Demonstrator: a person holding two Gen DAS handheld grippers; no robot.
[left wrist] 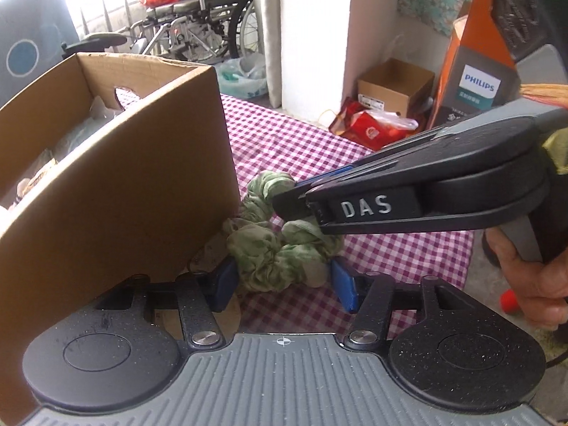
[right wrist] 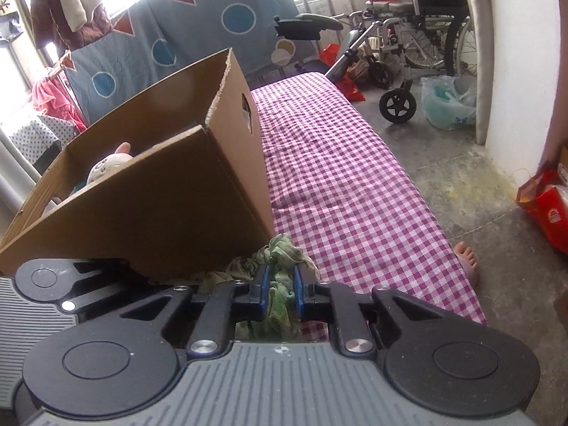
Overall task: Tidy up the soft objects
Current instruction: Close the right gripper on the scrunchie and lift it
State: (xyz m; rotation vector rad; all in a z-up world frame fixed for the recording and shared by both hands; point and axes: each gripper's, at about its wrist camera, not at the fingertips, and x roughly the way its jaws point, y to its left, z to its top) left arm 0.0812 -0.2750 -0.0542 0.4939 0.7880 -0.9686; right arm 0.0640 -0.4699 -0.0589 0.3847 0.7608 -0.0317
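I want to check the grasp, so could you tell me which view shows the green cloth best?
The left wrist view: the green cloth lies bunched beside the cardboard box, pinched by the right gripper. The right wrist view shows only a strip between its own fingers.
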